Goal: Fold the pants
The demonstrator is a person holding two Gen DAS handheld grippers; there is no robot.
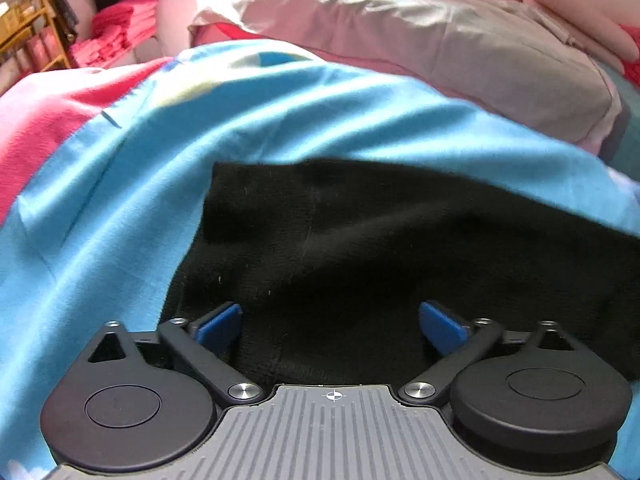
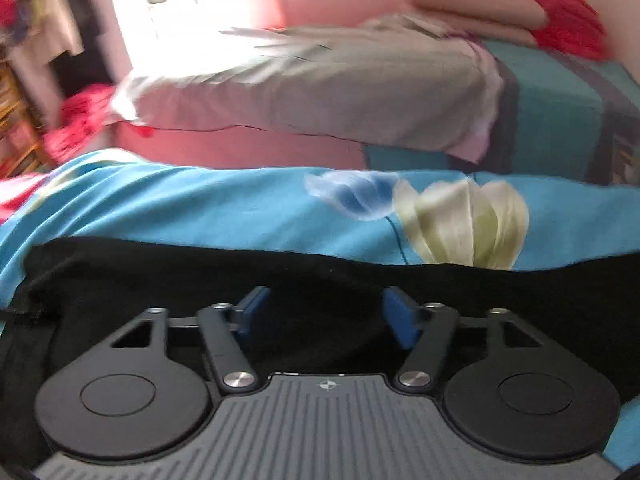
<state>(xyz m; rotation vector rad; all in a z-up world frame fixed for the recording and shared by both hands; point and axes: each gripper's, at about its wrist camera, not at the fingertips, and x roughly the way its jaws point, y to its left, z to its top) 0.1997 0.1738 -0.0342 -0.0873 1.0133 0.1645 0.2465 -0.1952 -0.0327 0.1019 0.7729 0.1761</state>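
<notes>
Black pants (image 1: 380,248) lie spread on a blue bedsheet (image 1: 120,208); their left edge shows in the left wrist view. My left gripper (image 1: 330,318) is open, low over the black cloth, with its blue pads (image 1: 220,322) apart and nothing between them. In the right wrist view the pants (image 2: 200,276) stretch across the frame as a wide dark band. My right gripper (image 2: 326,312) is open just above the cloth, its blue pads (image 2: 400,316) apart and empty.
A grey-white pillow (image 1: 440,48) (image 2: 320,92) lies behind on the bed. Pink and red cloth (image 1: 36,120) lies at the left. A flower print (image 2: 460,220) marks the sheet. A shelf (image 1: 28,32) with red clothes stands far left.
</notes>
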